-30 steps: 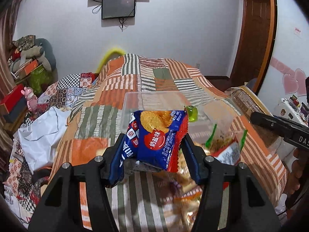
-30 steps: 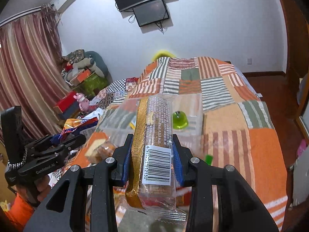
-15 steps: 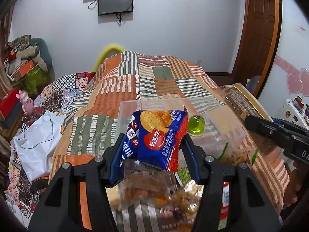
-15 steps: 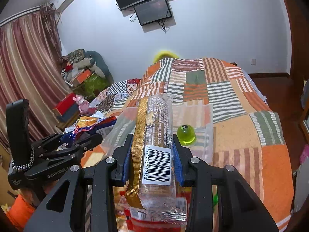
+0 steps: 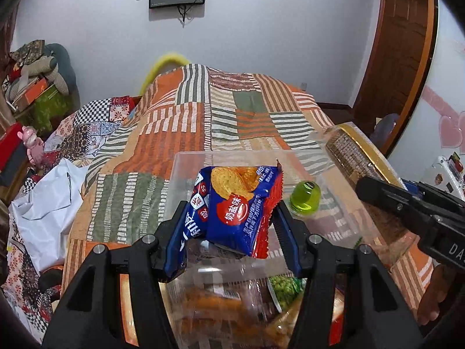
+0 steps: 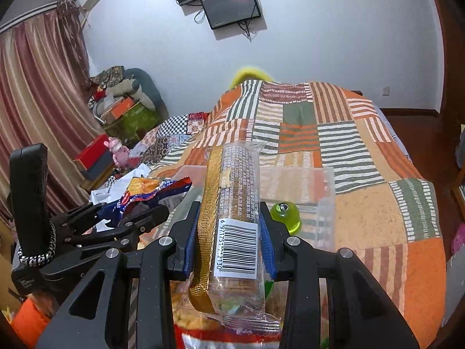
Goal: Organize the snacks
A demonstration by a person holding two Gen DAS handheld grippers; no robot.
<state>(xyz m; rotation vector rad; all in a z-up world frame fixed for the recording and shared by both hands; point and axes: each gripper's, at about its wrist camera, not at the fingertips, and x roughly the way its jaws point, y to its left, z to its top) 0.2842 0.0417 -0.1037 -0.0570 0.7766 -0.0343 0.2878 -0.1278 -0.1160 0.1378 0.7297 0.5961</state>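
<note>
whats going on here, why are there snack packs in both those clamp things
A person is sorting snacks on a bed with a patchwork quilt. The left gripper is shut on a blue cracker packet, and the right gripper is shut on a clear biscuit sleeve. Both hang above a clear plastic box holding a green jelly cup. More snacks lie below.
</note>
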